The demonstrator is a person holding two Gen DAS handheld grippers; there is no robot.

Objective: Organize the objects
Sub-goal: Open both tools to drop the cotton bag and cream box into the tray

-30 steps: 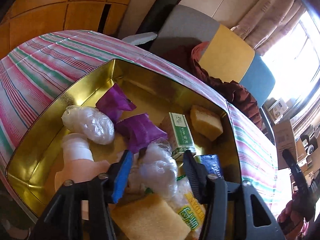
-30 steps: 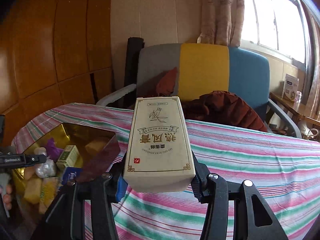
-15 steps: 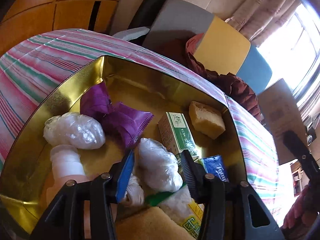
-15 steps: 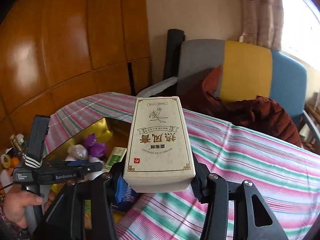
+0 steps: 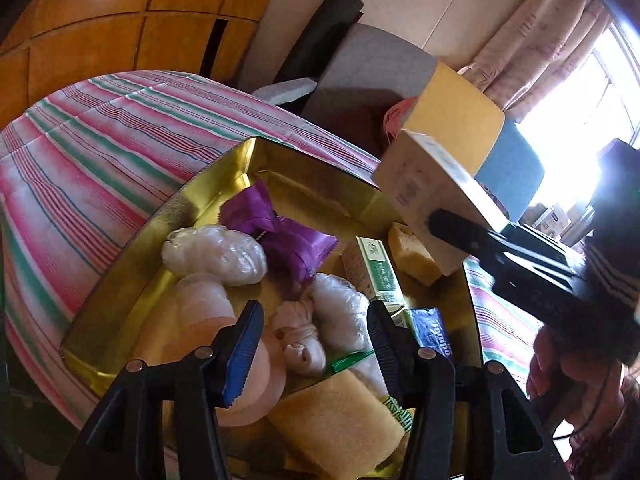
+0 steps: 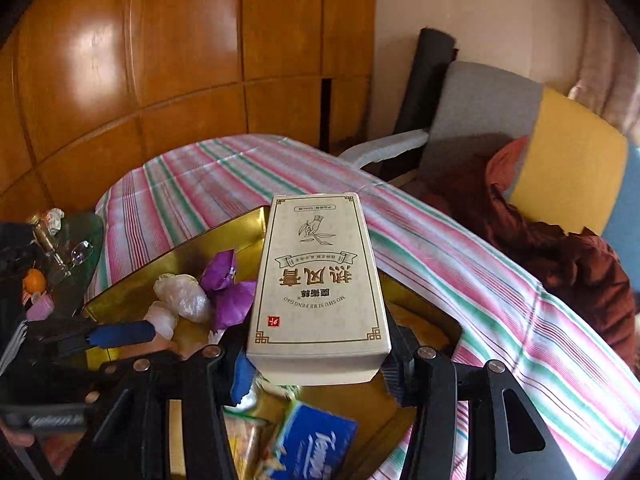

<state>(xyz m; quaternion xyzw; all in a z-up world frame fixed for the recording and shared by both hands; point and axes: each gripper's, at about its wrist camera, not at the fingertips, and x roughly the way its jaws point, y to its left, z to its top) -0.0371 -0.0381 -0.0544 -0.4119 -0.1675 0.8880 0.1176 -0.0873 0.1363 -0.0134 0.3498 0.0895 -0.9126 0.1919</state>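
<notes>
A gold tin point(image 5: 160, 216) on the striped table holds purple packets point(image 5: 288, 236), white plastic bags point(image 5: 216, 252), a green box point(image 5: 376, 272), yellow sponges point(image 5: 336, 420) and a blue tissue pack point(image 5: 432, 332). My left gripper point(image 5: 316, 340) hovers over the tin's near side. Its jaws are opening, and a knotted white bag point(image 5: 300, 340) lies loose below them, untouched by the pads. My right gripper point(image 6: 316, 364) is shut on a cream carton point(image 6: 316, 280) with gold lettering, held above the tin point(image 6: 180, 248). From the left wrist that carton point(image 5: 424, 200) hangs over the tin's far right corner.
The pink and green striped cloth point(image 6: 460, 264) covers the table around the tin. Behind it stands a grey, yellow and blue chair point(image 6: 560, 160) with a dark red garment point(image 6: 560, 256). A glass side table point(image 6: 76, 240) with small items is at the left. Wooden panels point(image 6: 160, 60) line the wall.
The right gripper has swung left with the carton, from over the bare cloth to above the tin. The left jaws have widened off the white bag and drawn back a little.
</notes>
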